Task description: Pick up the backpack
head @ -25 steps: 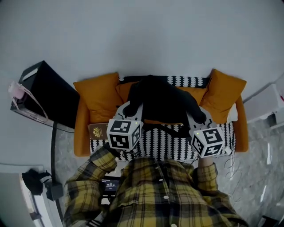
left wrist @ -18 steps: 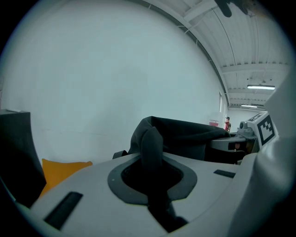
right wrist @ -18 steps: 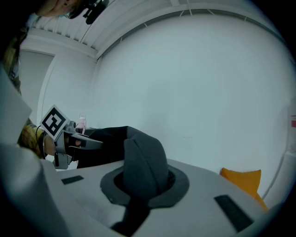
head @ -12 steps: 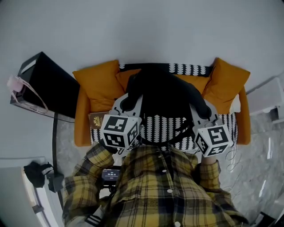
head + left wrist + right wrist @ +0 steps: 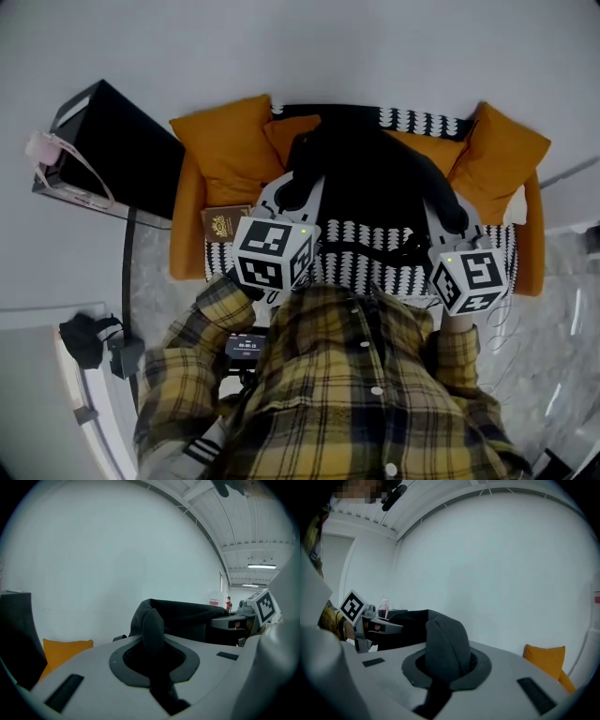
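Both hands are on the load. Left gripper [image 5: 152,639]: fingers pressed together on a fold of black strap [image 5: 153,623], which stands up out of the gap between them. Right gripper [image 5: 445,660]: same, fingers clamped on a thick wad of dark grey fabric [image 5: 446,641] that bulges above them. Neither one is empty.

The backpack [image 5: 370,187] is black and slung between the two grippers, one grip at each upper corner. In the head view it sits in front of the sofa [image 5: 184,239] backrest, above the black-and-white patterned seat cover [image 5: 347,272]. A loose black strap trails across that cover below the bag. Can't tell whether the bag's bottom touches the seat.

Both grippers point away from the person and slightly down. Their marker cubes are nearest the body: the left cube [image 5: 274,255] and the right cube [image 5: 478,279], both just above the yellow plaid shirt [image 5: 347,394].

Around it:
- One orange cushion [image 5: 230,150] at the sofa's left end and another [image 5: 502,155] at the right end. A third is partly hidden behind the bag.
- A brown booklet [image 5: 225,225] lies on the seat just left of the left gripper.
- A black cabinet [image 5: 112,150] stands beside the sofa's left arm, with a pink bottle [image 5: 42,148] at its far edge.
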A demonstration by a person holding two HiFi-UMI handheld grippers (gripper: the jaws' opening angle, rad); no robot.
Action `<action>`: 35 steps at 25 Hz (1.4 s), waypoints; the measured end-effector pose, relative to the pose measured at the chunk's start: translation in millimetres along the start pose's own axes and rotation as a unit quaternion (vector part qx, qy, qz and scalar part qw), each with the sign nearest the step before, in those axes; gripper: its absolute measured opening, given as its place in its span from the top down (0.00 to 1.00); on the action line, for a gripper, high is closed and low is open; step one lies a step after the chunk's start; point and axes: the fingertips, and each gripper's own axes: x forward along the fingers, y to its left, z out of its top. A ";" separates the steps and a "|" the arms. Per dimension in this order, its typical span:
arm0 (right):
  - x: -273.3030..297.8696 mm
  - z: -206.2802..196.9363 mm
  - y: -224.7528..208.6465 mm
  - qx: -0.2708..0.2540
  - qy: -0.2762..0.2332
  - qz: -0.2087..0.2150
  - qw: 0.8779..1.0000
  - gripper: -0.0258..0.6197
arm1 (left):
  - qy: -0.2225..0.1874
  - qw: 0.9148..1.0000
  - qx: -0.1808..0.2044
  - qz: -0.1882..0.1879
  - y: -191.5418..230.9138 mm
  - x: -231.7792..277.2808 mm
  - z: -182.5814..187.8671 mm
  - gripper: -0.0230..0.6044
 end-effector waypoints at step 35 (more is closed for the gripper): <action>-8.1 -19.2 10.5 0.018 0.017 0.012 1.000 0.90 | 0.016 1.000 -0.001 0.001 -9.4 -6.7 -21.9 0.89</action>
